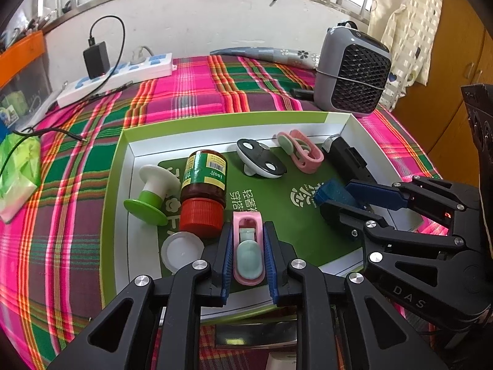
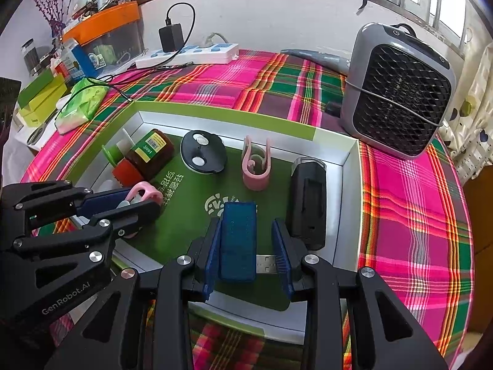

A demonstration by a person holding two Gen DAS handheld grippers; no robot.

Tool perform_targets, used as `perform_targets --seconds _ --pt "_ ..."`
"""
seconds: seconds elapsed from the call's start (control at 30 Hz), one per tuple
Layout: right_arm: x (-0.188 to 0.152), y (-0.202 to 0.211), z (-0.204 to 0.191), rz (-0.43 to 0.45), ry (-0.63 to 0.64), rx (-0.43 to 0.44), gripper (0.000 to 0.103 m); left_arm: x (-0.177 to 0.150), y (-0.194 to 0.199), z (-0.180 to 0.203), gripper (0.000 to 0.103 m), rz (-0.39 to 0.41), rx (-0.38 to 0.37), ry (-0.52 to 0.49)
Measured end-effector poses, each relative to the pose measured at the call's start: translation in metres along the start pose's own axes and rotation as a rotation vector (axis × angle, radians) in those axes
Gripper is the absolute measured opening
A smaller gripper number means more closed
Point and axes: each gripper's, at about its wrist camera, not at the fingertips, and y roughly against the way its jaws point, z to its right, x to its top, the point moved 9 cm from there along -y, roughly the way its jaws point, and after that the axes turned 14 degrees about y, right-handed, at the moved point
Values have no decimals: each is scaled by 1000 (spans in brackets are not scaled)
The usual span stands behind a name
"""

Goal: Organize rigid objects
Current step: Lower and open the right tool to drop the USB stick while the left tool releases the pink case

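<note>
Grey mesh-fronted fan (image 2: 400, 92), white power strip (image 2: 191, 54) with black charger (image 2: 171, 37), on plaid cloth (image 2: 416, 215).

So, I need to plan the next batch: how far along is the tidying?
Nearly done. The bottle, spool, disc, far pink clip and black device already lie in the box. In hand: the near pink clip sits between the pads of the left gripper, grip unclear; the right gripper stands open around the blue USB stick, also inside. Left, probably: just withdrawing both.
</note>
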Motion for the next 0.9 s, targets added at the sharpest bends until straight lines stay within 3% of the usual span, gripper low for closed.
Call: perform_targets --seconds 0.3,0.9 --pt "-1 2 1 7 -18 6 34 0 1 -1 29 2 4 7" --pt "-3 15 0 33 -35 1 39 -4 16 -3 33 25 -5 15"
